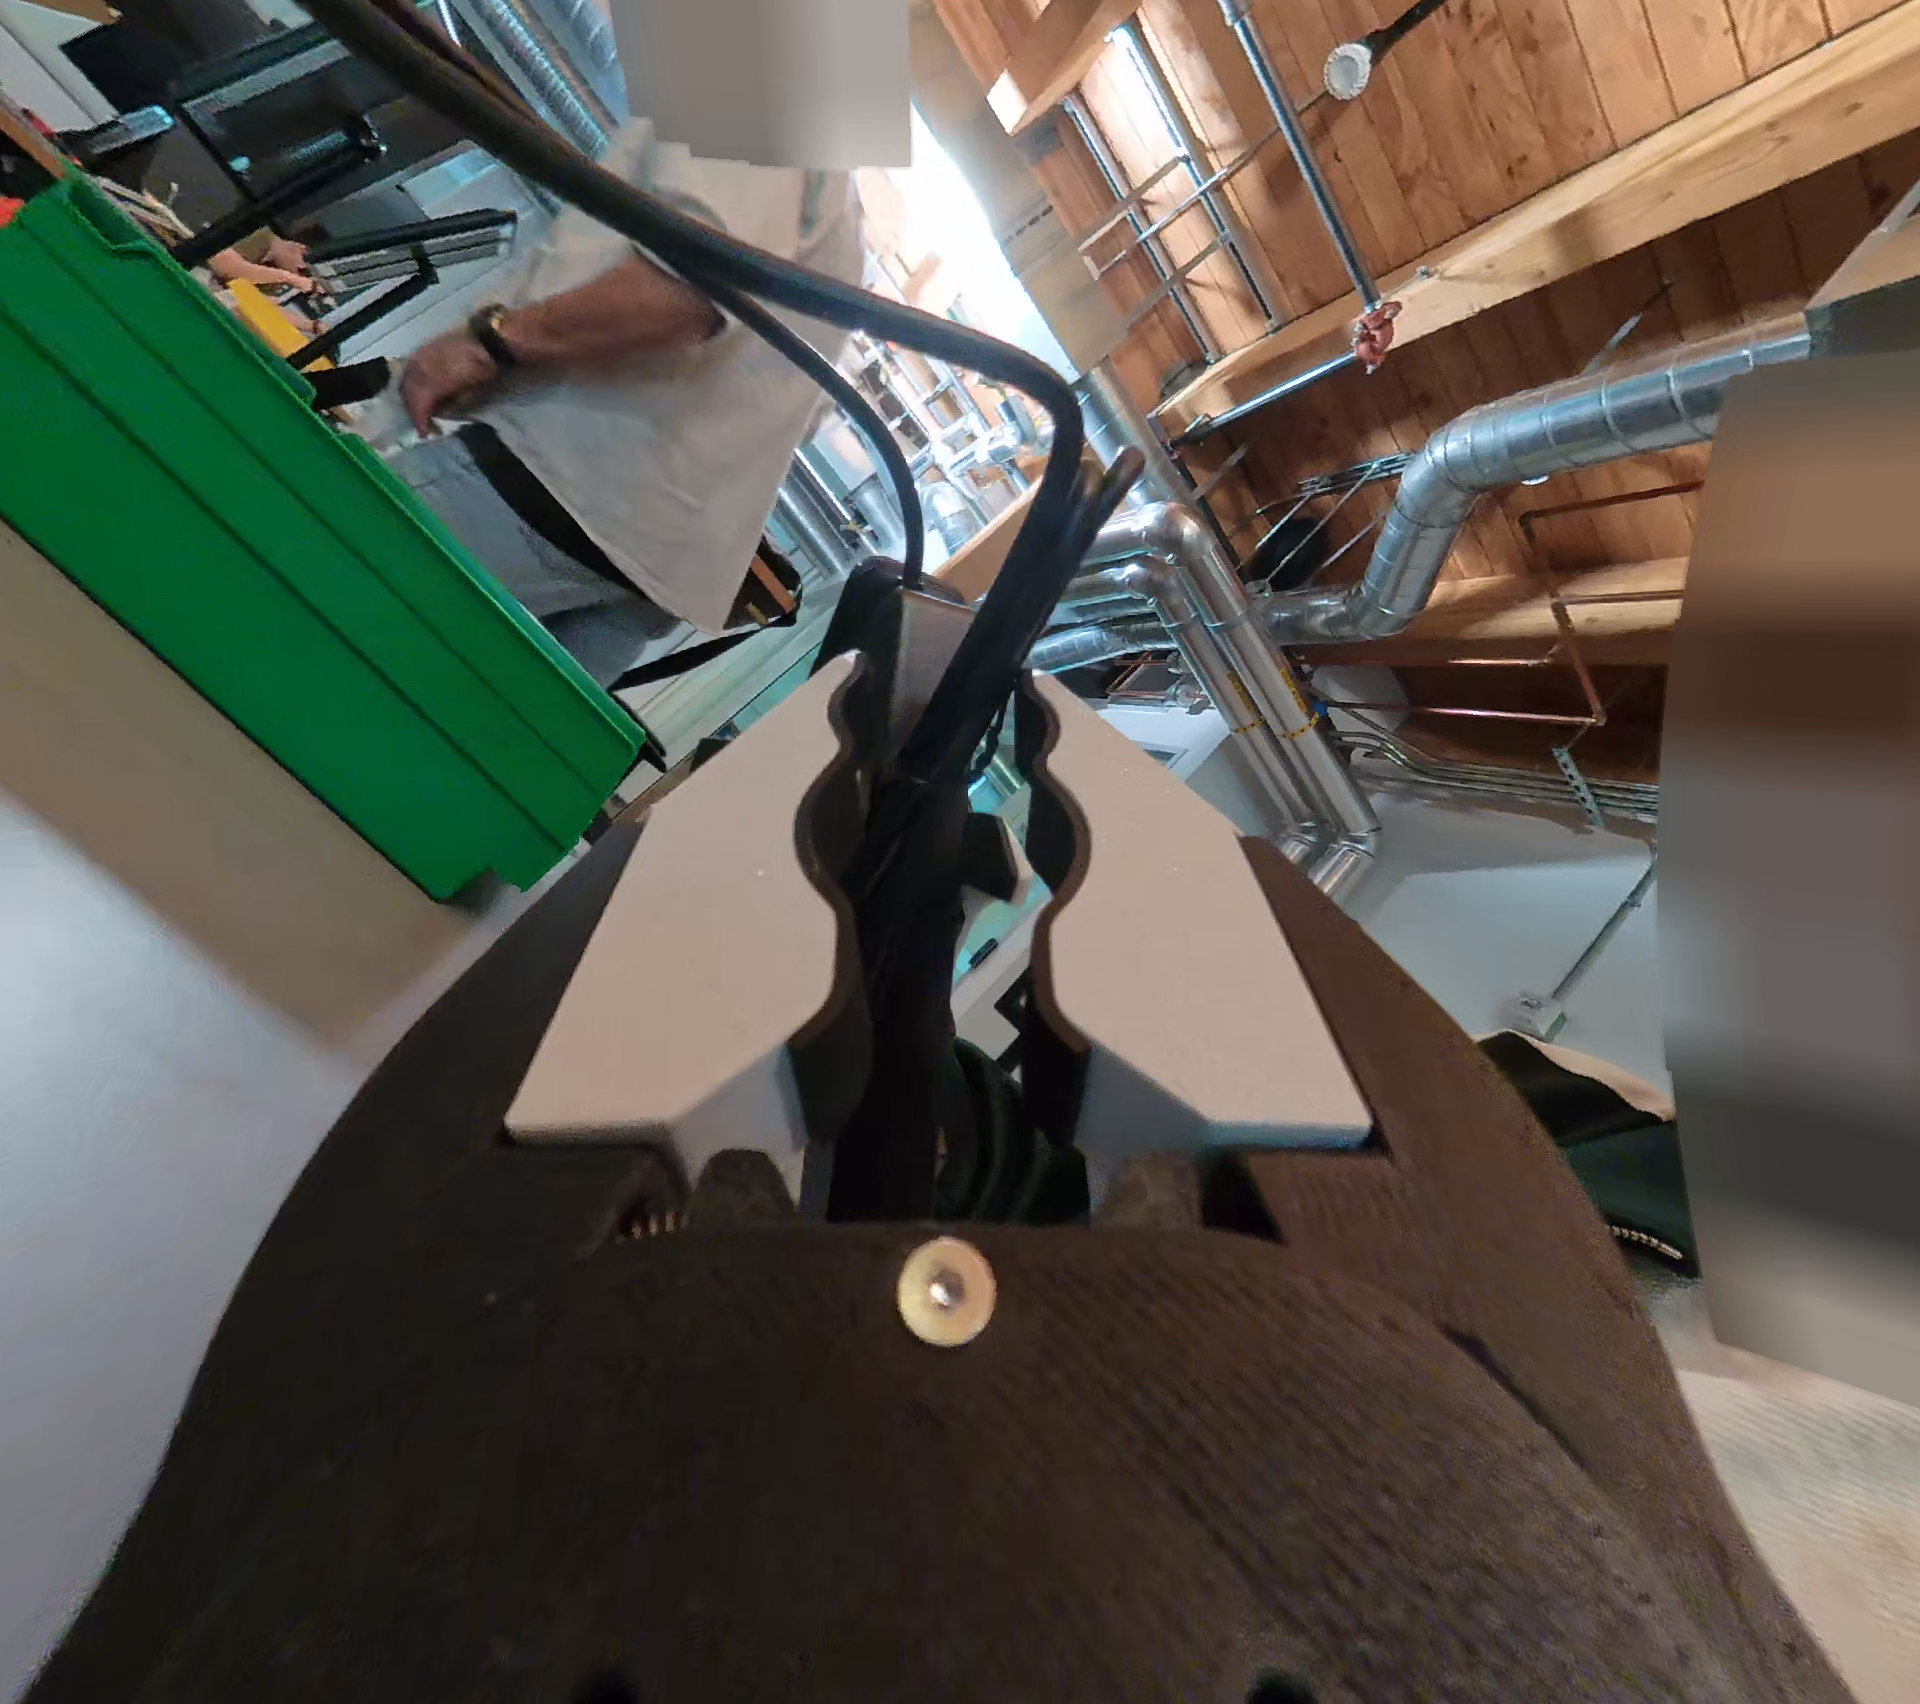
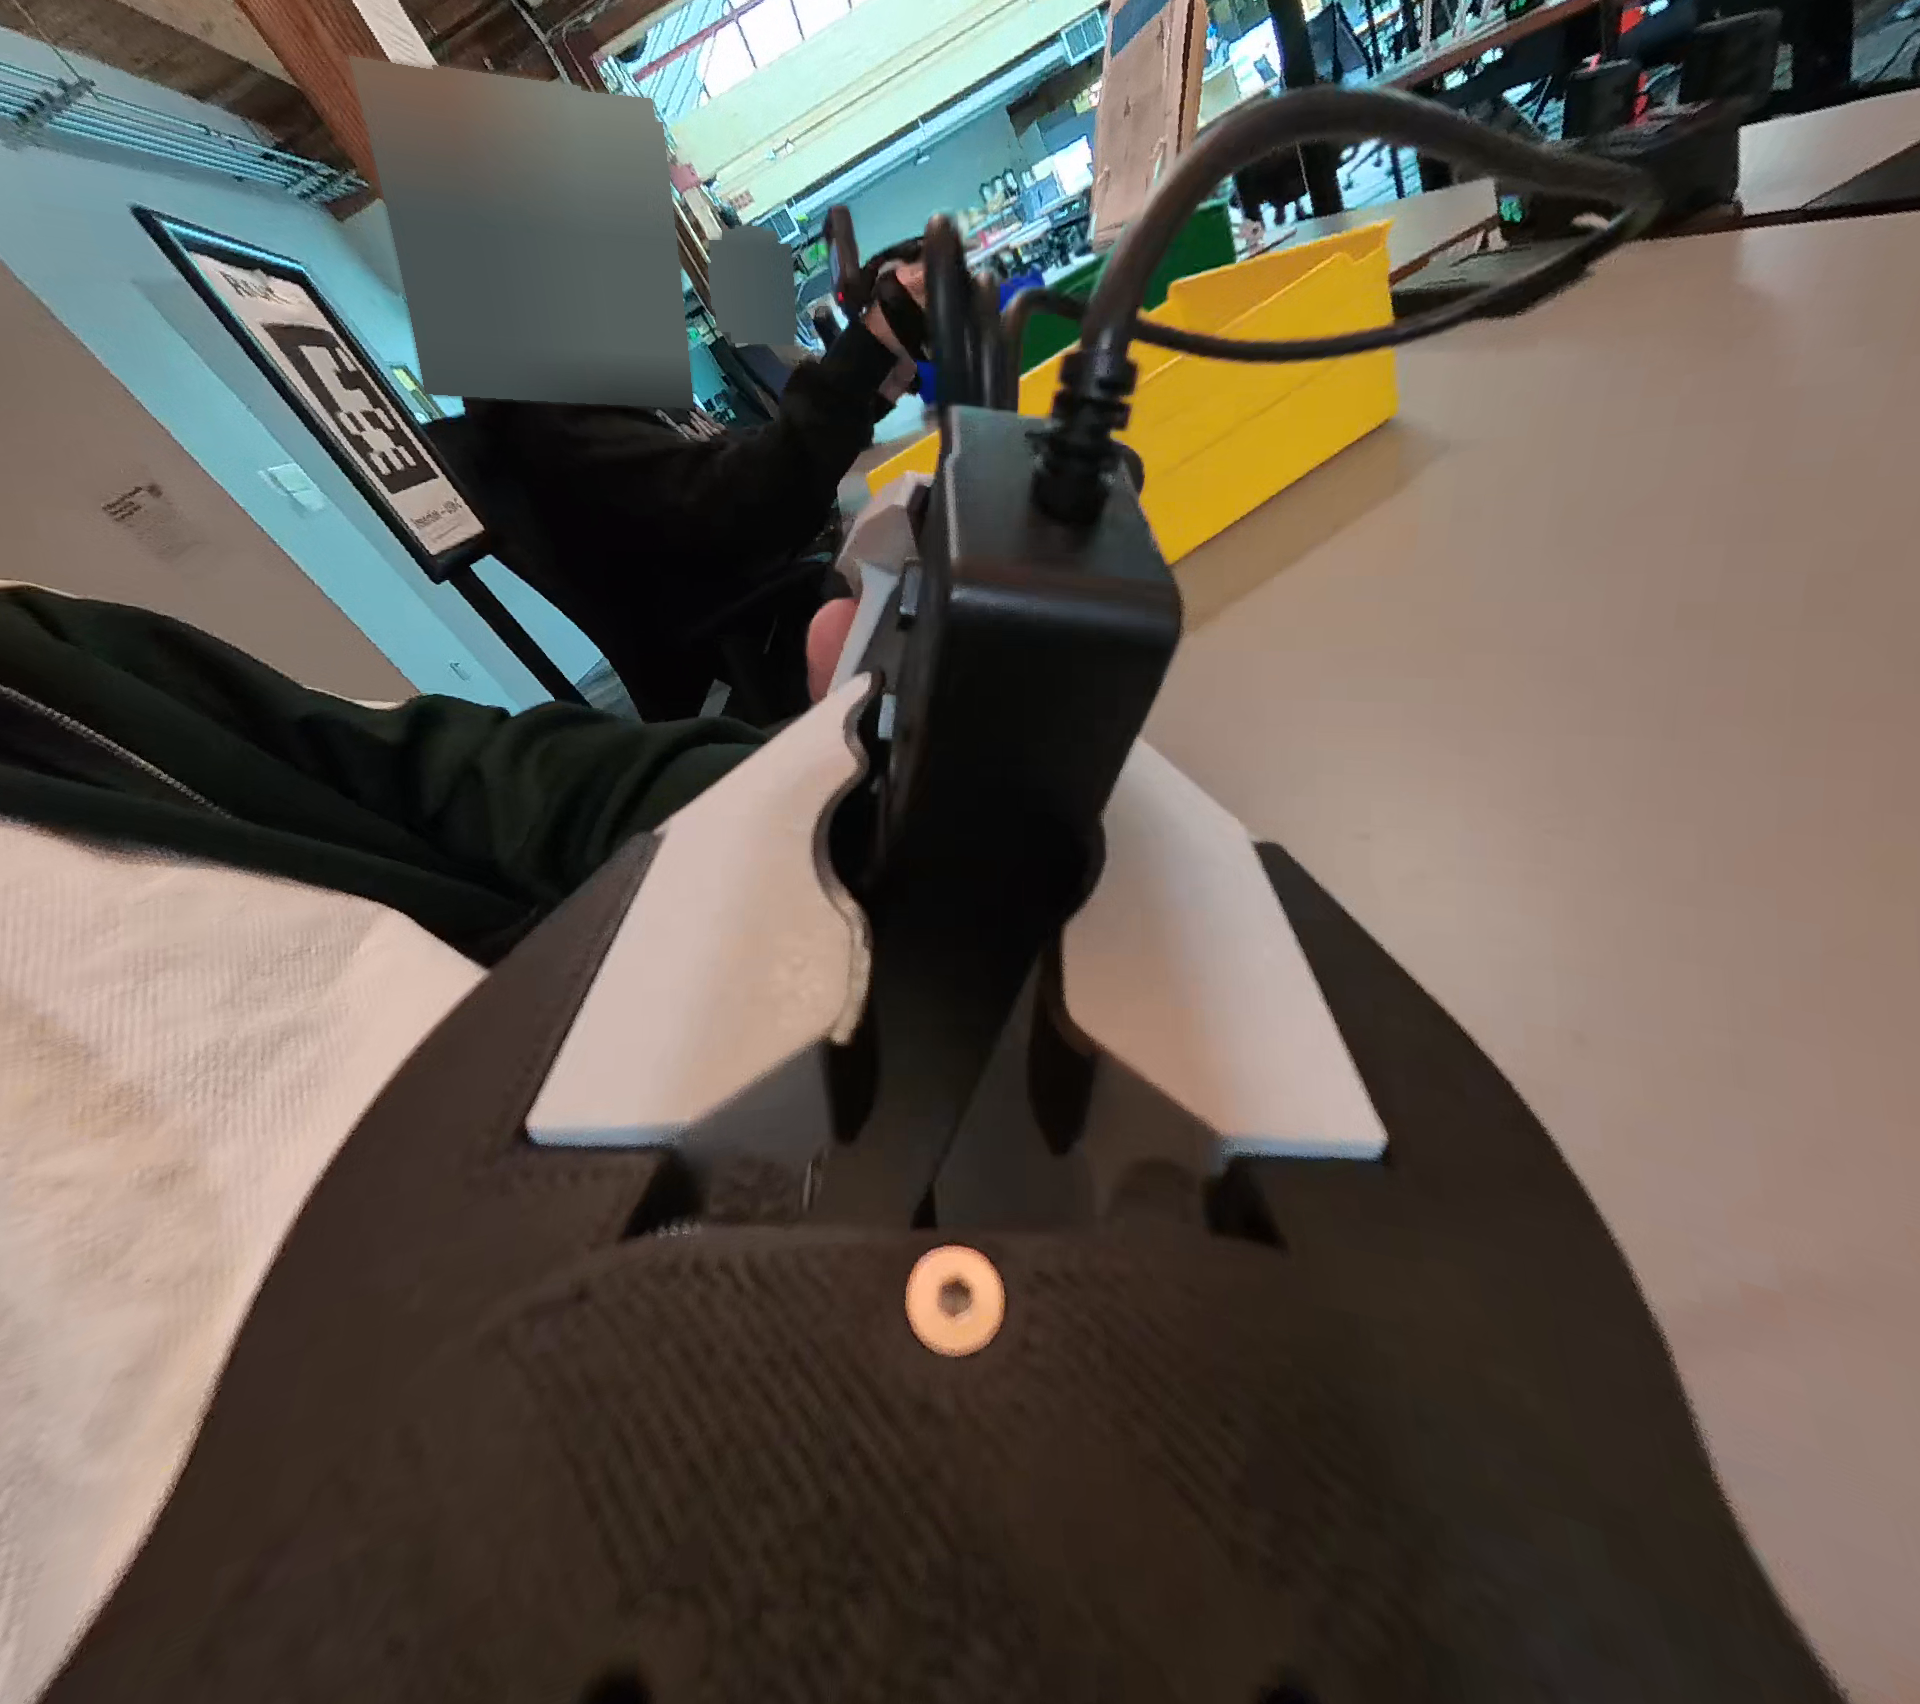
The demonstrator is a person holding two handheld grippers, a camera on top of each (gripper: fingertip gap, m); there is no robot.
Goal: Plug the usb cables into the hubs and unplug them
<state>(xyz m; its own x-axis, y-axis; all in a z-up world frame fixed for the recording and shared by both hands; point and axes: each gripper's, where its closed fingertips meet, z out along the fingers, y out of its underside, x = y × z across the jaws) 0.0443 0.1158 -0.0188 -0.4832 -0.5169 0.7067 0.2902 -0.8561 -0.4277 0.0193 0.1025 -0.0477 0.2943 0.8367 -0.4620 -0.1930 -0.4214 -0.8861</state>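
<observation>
My right gripper [image 2: 977, 750] is shut on a black box-shaped USB hub [image 2: 1029, 646] and holds it above the beige table [image 2: 1558, 719]. A thick black cable [image 2: 1081, 418] enters the hub's far end and loops off to the right. My left gripper [image 1: 940, 709] points up toward the ceiling and is shut on a bundle of black USB cables [image 1: 914, 885]. The cables [image 1: 644, 200] arc up and to the left. A dark grey piece of the hub [image 1: 920, 631] shows just past its fingertips. In the right wrist view the left gripper's white fingers [image 2: 883, 532] sit against the hub's left side.
A yellow bin [image 2: 1247, 397] stands on the table beyond the hub. A green bin [image 1: 260, 532] stands to the left in the left wrist view. People stand or sit close by: a person in a white shirt [image 1: 665, 407] and a person in black [image 2: 644, 511]. A dark sleeve [image 2: 312, 771] is at the left.
</observation>
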